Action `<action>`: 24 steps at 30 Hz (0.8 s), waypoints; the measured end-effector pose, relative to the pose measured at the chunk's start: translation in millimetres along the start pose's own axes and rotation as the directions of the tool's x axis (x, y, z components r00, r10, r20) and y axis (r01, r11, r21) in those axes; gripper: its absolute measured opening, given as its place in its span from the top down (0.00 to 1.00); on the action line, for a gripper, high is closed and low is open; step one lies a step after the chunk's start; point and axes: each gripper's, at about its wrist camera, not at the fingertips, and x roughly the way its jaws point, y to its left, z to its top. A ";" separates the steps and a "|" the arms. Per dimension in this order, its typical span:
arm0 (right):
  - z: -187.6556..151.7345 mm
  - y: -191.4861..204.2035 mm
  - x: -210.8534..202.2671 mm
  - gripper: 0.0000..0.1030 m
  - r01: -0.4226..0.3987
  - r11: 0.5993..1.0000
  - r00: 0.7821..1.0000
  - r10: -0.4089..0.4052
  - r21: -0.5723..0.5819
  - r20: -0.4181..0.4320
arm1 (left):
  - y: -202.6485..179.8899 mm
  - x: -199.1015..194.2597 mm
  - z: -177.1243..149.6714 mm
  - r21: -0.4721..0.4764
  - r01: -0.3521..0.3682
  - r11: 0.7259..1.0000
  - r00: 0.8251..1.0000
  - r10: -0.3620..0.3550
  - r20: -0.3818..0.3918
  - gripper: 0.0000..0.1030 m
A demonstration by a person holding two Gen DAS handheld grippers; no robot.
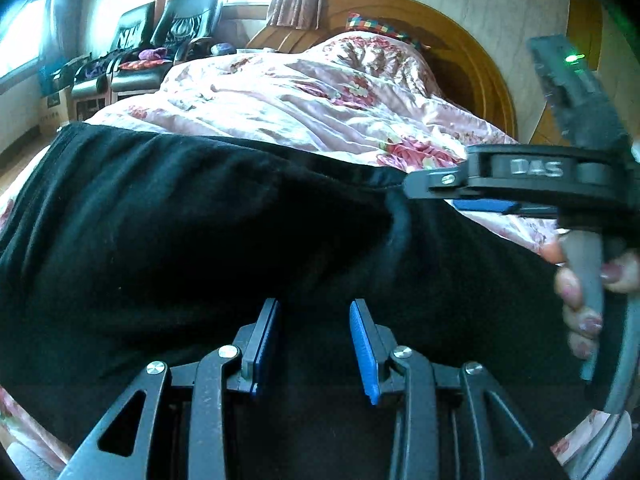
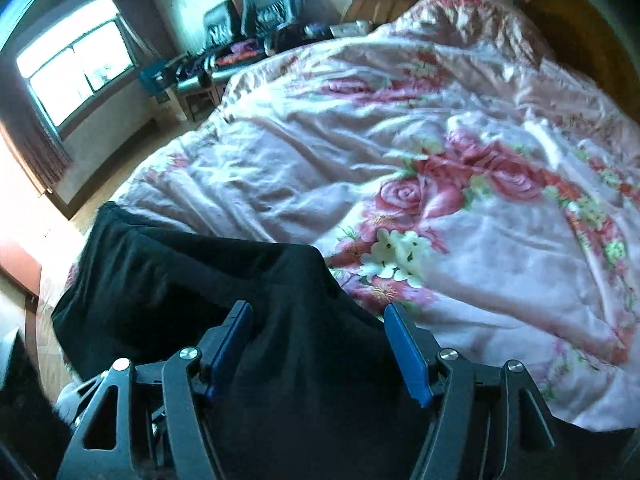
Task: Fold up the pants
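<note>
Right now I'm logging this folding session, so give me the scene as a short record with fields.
garment: black pants, spread across the near side of the bed
surface: pink floral quilt, wrinkled
left gripper: fingers apart over the dark cloth, nothing pinched
right gripper: fingers wide apart above the pants' edge, nothing pinched
right hand: seen from the left wrist view, gripping its tool's handle
background: black chairs by the window, wooden headboard
fold state: unclear
</note>
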 end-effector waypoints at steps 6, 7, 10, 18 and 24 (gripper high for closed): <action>-5.1 -7.8 15.0 0.33 -0.036 0.996 0.999 0.038 0.078 -0.024 | 1.9 1.7 1.9 -0.021 0.008 1.000 1.000 -0.008 0.000 0.65; -5.5 -6.9 15.4 0.33 -0.035 0.997 0.999 0.037 0.074 -0.023 | 2.7 1.5 2.5 -0.027 0.010 1.000 1.000 -0.010 0.002 0.65; -7.2 -0.3 17.4 0.45 -0.029 0.999 0.999 0.030 0.022 -0.023 | 5.2 -0.4 4.0 -0.045 0.002 0.999 1.000 -0.001 0.017 0.65; -3.1 32.4 -2.0 0.91 0.077 0.974 0.994 -0.060 -0.212 0.089 | 31.0 -5.3 10.6 -0.167 -0.013 0.986 0.998 0.025 0.066 0.65; 0.5 24.9 33.5 0.91 0.141 0.973 0.990 -0.135 -0.184 0.042 | 24.5 1.8 10.2 -0.125 -0.045 0.991 0.997 0.052 0.058 0.65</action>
